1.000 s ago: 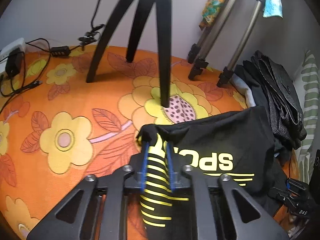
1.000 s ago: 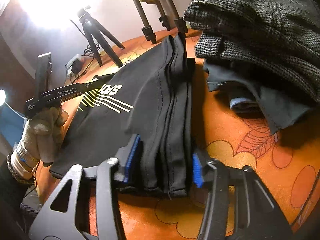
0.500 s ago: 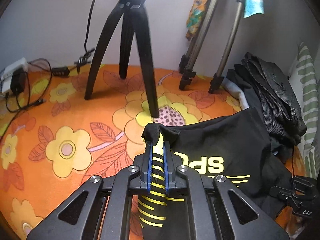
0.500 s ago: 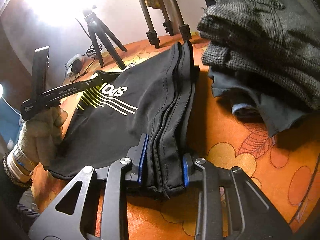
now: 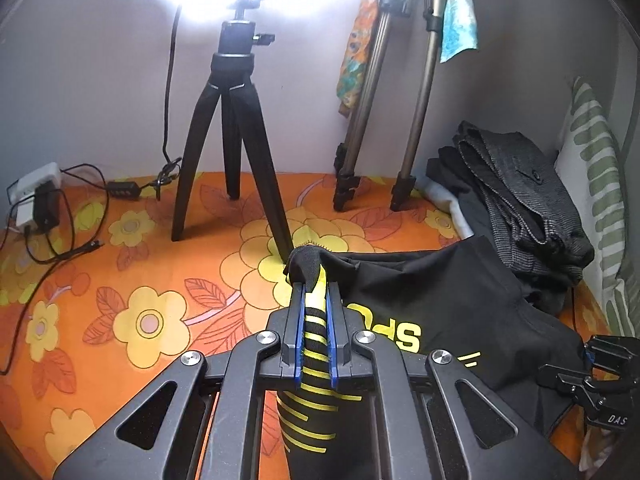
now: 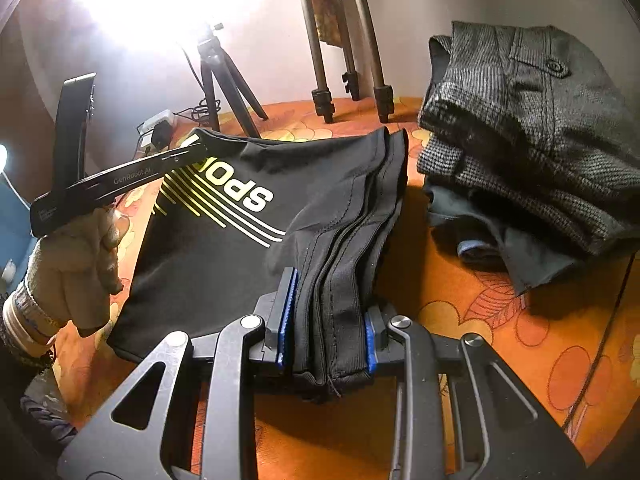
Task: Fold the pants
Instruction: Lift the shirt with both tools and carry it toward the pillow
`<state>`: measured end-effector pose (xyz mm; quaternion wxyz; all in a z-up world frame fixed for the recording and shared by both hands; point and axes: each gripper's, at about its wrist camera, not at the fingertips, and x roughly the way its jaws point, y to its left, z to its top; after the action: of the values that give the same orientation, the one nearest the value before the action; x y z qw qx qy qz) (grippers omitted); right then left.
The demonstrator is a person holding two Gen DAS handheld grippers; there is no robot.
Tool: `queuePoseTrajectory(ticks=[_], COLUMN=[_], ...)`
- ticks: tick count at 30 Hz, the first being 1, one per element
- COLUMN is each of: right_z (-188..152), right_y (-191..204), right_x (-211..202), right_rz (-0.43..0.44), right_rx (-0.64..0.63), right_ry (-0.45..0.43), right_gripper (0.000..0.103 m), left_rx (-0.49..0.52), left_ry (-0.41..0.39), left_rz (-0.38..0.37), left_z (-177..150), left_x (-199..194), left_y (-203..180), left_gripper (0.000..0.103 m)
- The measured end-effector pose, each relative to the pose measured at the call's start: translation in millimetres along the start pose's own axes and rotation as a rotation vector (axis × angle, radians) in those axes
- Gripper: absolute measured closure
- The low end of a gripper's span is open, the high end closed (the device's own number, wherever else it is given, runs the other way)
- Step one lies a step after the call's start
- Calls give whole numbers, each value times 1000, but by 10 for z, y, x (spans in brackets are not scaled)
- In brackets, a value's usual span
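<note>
Black sport pants (image 5: 448, 300) with yellow stripes and lettering lie partly folded on the orange flowered sheet (image 5: 132, 280). My left gripper (image 5: 314, 300) is shut on a bunched corner of the pants and holds it up. My right gripper (image 6: 328, 316) is shut on the thick stacked edge of the same pants (image 6: 224, 248), lifted off the sheet. In the right wrist view the left gripper (image 6: 192, 152) shows at the pants' far corner, held by a gloved hand (image 6: 76, 264).
A pile of folded grey and dark trousers (image 6: 532, 128) lies right of the pants, also in the left wrist view (image 5: 520, 200). A black tripod (image 5: 236, 128) and a metal tripod (image 5: 384, 120) stand at the wall. A power strip with cables (image 5: 36, 196) lies far left.
Both grippers closed tighter on the pants and lifted their edges higher. The views tilted up, showing more wall and the lamp glare.
</note>
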<state>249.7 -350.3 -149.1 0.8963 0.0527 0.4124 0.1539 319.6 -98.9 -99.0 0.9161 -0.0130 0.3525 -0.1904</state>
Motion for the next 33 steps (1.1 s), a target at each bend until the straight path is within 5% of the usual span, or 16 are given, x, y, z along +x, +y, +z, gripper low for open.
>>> queuePoseTrajectory(ticks=[17,33], right_z=[-24,63], right_y=[185,327], right_x=[-323,-1221], right_rz=[-24,-77], right_rx=[-44,-86], right_ry=[-63,-200], right_gripper=[75,75], left_rx=[37,125], left_ry=[-59,-179], left_rz=[-32,-86], left_z=[101,618], left_x=[-386,-998], left_y=[-196,-766], left_gripper=[96,96])
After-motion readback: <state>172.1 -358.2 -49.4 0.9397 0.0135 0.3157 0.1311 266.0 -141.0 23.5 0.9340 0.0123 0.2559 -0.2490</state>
